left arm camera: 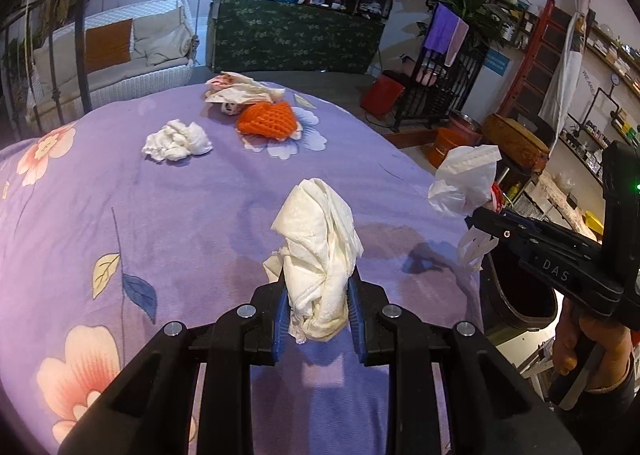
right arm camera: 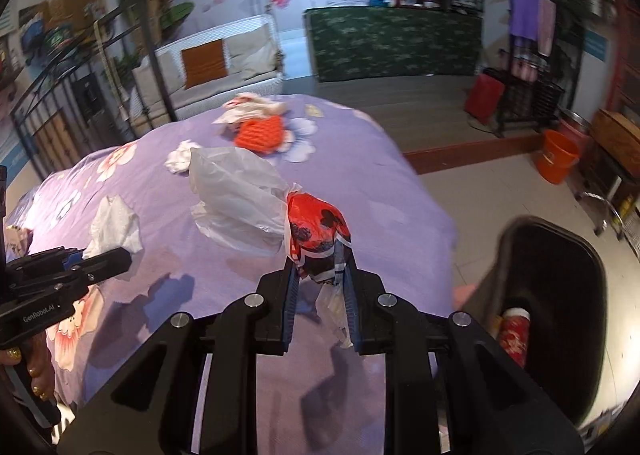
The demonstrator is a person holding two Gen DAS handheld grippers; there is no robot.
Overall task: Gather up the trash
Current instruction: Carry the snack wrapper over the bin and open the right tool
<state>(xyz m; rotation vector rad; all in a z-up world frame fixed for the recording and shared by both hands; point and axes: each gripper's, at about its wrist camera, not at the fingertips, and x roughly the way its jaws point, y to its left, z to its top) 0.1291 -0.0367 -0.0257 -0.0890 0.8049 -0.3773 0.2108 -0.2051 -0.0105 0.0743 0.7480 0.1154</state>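
While each tool grips one piece, left tool (left arm camera: pixel 318 295) clenched on a paper wad (left arm camera: pixel 318 251), right tool (right arm camera: pixel 320 287) on a plastic wrapper (right arm camera: pixel 316 231), the carry step is in hand. Next: release both over the black bin (right arm camera: pixel 560 295). Three pieces remain on the bed (left arm camera: pixel 120 195).

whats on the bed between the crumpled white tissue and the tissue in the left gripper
Nothing: in the left wrist view only bare purple bedspread lies between the loose white tissue and the tissue wad clamped in the left gripper.
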